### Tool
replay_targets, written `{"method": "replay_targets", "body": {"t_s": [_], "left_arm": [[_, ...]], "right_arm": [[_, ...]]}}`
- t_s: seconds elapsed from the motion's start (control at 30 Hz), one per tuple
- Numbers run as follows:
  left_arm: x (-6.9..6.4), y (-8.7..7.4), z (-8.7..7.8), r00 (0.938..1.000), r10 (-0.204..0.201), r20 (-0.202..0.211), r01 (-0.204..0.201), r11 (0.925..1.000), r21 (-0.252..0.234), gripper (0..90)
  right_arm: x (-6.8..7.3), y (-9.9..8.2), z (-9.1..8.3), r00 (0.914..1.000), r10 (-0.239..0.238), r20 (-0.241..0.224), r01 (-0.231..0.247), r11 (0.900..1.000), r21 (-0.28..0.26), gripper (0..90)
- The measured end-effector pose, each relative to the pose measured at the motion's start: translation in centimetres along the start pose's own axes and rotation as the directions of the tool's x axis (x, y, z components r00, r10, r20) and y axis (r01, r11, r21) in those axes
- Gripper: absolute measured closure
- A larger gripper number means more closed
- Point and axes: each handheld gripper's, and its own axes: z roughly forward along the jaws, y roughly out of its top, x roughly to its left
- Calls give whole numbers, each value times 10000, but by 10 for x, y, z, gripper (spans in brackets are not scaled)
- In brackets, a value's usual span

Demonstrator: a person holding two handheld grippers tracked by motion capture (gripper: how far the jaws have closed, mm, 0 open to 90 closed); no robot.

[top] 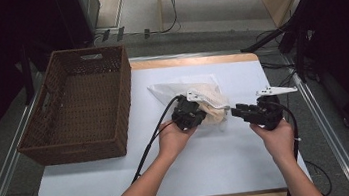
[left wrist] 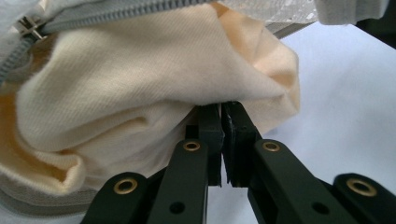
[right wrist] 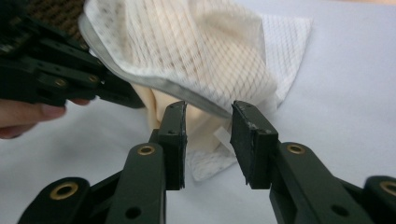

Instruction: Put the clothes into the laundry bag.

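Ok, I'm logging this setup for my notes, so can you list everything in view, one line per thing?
Mesh laundry bag: one, white with a grey zipper, on the table's middle, right of the basket.
Cream cloth: one, half inside the bag, bulging from its open zipper.
Basket: one, brown wicker, on the table's left side.
Table: one, white top with wooden edges.
Left tongs: black, shut on the cream cloth.
Right tongs: black, jaws apart, at the bag's edge, pads not pressing it.
Hands: two, left hand and right hand, each holding its tongs.
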Motion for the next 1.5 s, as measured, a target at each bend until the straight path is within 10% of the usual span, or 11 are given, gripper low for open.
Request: {"method": "replay_targets", "body": {"t_s": [0.47,0.67,1.03,1.5], "left_arm": [[1,-1,1,10000,-53,79,54,9999,-91,874],[0,-5,-1,9999,-36,150,38,9999,-145,875],[-28,-21,-6,9975,548,437,-522,9970,-572,875],[-16,6,9,9946,756,-709,-810,9937,-775,895]], "right_arm": [[-6,-4,37,9964,361,766,-387,9987,321,644],[-6,6,44,9948,599,828,-642,9967,498,882],[7,18,37,9956,683,649,-724,9954,630,891],[21,22,28,9980,629,80,-634,9923,1066,899]]}}
